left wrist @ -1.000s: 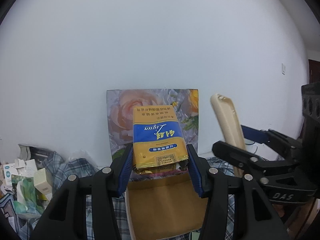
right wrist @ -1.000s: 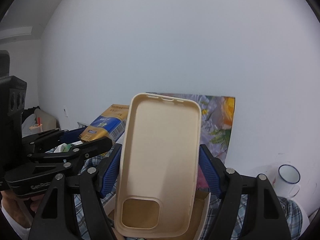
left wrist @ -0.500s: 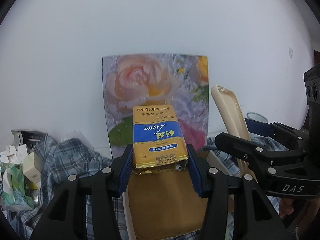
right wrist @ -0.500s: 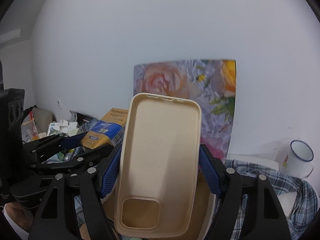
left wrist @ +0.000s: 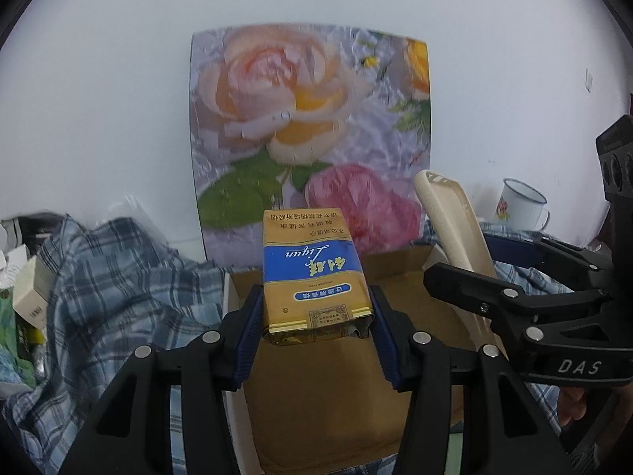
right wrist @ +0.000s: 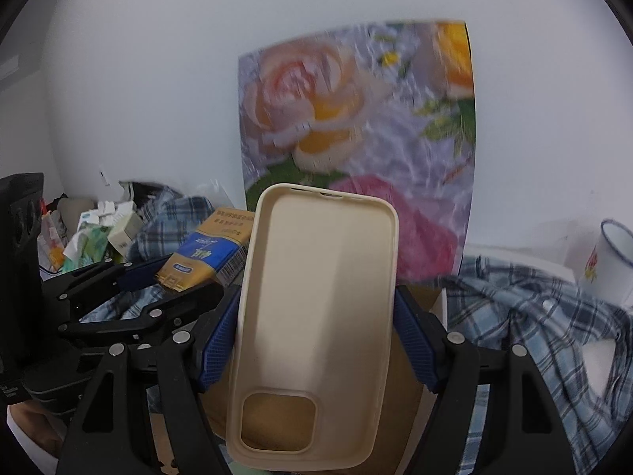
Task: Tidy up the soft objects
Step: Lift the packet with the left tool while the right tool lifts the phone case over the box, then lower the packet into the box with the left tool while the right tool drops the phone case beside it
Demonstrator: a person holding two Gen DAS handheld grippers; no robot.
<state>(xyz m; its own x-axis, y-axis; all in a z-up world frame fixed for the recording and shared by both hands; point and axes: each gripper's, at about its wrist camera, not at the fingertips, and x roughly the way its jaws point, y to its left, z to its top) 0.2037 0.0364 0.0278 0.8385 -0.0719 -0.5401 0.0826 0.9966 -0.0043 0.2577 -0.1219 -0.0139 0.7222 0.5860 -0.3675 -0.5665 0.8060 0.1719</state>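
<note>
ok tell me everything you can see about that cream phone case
The phone case is a plain cream shell, soft and matte by the look of it, with its hollow inside facing the right wrist camera. A rounded camera cutout sits at its lower end and small slots line the top edge. It stands nearly upright, clamped by its long sides between the right gripper's blue pads, above an open cardboard box.

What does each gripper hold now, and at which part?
Left gripper: gold-and-blue soft pack, pinched across its near end. Right gripper: cream phone case, clamped on its long side edges.
</note>
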